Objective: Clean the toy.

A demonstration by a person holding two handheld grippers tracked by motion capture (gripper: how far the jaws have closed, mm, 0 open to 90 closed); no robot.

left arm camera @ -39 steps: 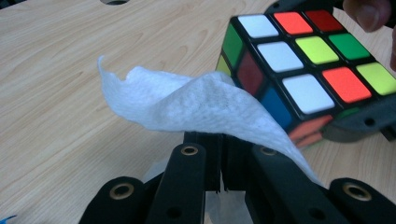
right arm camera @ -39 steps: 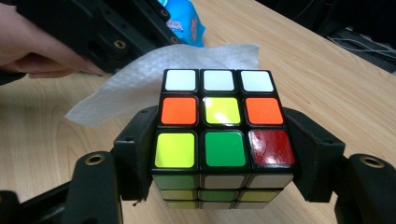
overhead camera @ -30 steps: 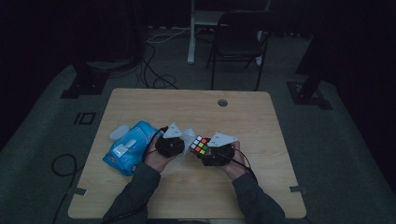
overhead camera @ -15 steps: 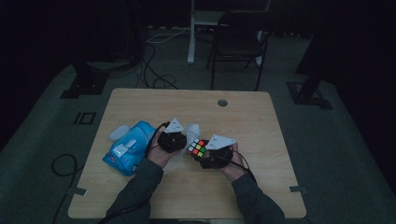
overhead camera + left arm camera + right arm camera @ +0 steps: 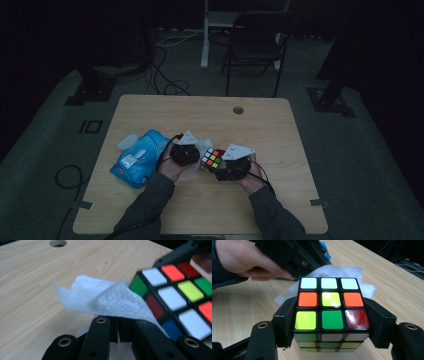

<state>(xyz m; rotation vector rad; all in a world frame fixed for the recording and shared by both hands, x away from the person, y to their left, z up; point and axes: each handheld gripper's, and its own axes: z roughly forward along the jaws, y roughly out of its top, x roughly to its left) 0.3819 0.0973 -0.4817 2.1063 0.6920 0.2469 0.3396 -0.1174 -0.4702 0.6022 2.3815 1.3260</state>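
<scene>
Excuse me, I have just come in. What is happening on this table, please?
A person works at a wooden table with a gripper in each hand. The right gripper is shut on a puzzle cube, clamped on two opposite sides. The left gripper is shut on a white tissue and holds it against the side of the cube, probably to wipe it. A blue tissue pack lies on the table beside the left hand.

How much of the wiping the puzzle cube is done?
Done: a white wipe is out of the blue pack and pinched in the left gripper; the right gripper clamps the cube. In hand: the wipe sits beside the cube. Left: the wiping itself, as far as I can tell.
</scene>
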